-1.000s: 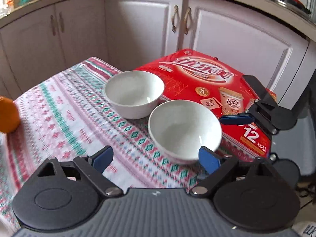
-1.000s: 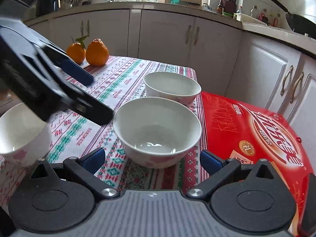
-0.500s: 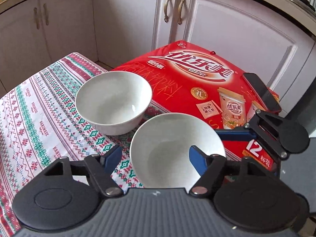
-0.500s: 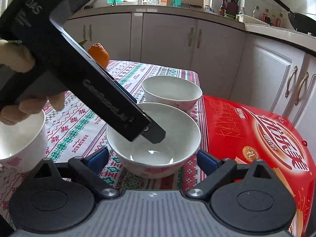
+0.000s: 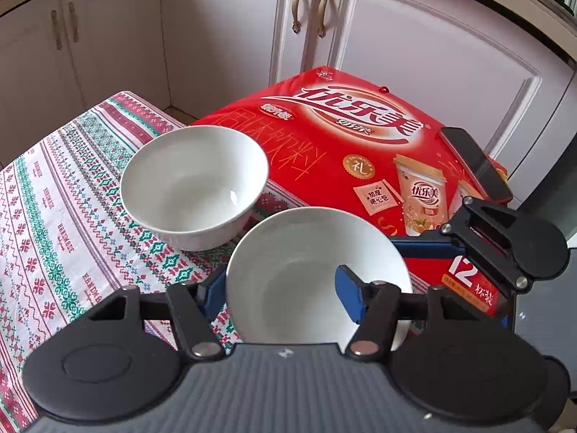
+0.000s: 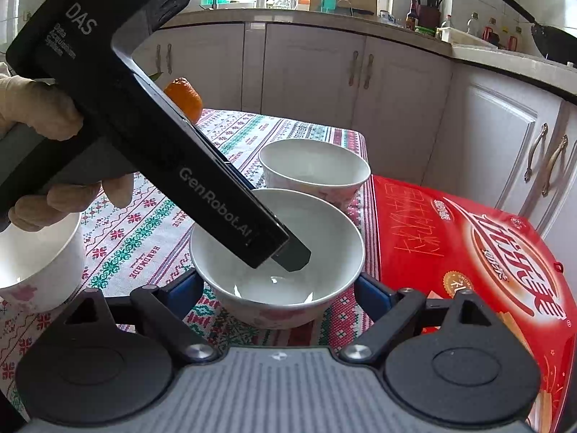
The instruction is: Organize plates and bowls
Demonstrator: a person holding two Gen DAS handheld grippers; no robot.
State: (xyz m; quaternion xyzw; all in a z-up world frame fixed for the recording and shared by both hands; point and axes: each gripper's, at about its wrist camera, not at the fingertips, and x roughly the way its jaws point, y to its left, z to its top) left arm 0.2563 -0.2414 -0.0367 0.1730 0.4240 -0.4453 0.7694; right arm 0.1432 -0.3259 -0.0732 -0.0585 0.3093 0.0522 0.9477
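Observation:
Two white bowls stand on the patterned tablecloth: a near bowl (image 5: 317, 252) (image 6: 277, 238) and a far bowl (image 5: 194, 184) (image 6: 313, 169). My left gripper (image 5: 277, 288) straddles the near bowl's rim. One finger is inside the bowl and the other outside its wall, and the jaws are closing with a wide gap still showing. In the right wrist view its inner fingertip (image 6: 292, 256) dips into the bowl. My right gripper (image 6: 279, 288) has the same bowl between its fingers. Its jaws are closing, the pads close beside the bowl's sides.
A third white bowl (image 6: 36, 252) stands at the left. An orange (image 6: 184, 99) lies farther back on the cloth. A red drink box (image 5: 360, 151) (image 6: 487, 252) adjoins the table with a phone (image 5: 476, 162) on it. White cabinets (image 5: 414, 36) stand close behind. A gloved hand (image 6: 39, 115) holds the left gripper.
The left gripper came in over the near bowl and its jaws narrowed, with one finger now inside the rim. The right jaws narrowed around the same bowl. Neither bowl moved.

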